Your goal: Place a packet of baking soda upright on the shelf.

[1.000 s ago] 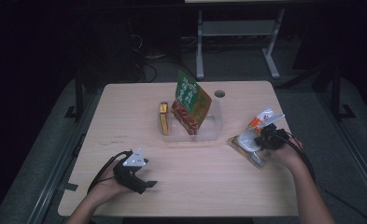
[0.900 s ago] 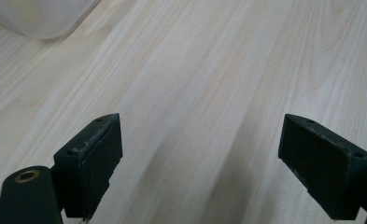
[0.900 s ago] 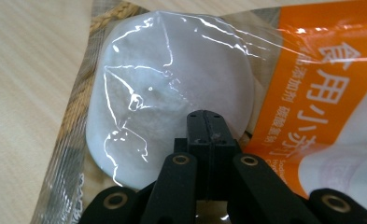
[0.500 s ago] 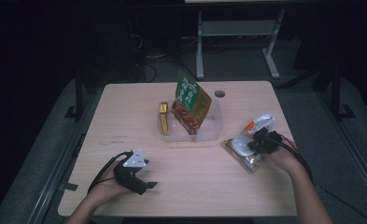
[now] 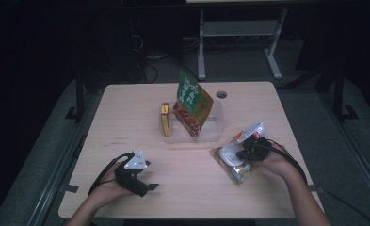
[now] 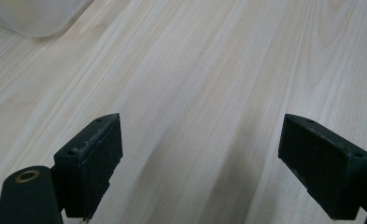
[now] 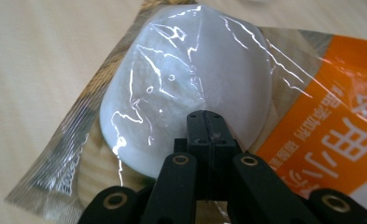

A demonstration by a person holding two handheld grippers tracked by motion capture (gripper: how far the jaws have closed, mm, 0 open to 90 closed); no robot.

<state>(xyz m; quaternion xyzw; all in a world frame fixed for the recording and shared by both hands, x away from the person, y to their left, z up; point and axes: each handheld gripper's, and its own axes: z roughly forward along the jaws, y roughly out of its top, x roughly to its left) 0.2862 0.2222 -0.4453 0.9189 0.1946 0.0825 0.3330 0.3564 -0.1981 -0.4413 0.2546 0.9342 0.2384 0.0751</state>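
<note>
A clear packet [image 5: 230, 159] with a white round bun and an orange label lies on the right part of the wooden table [image 5: 126, 108]. My right gripper [image 5: 245, 153] is shut on it. In the right gripper view the black jaws [image 7: 206, 122] meet on the film over the white bun [image 7: 172, 79], with the orange label [image 7: 330, 112] to the right. My left gripper [image 5: 147, 187] rests near the front left of the table. It is open [image 6: 200, 158], with bare wood between its pads.
A clear plastic tub [image 5: 215, 134] at the table's middle holds an upright green and orange snack bag [image 5: 192, 101]. A slim yellow box [image 5: 165, 117] stands at its left. A round cable hole [image 5: 221, 94] is behind it. The tub's corner [image 6: 31, 18] shows in the left gripper view.
The right gripper has moved left and toward the near edge, and the bun packet has come along with it. The left gripper has stayed where it was.
</note>
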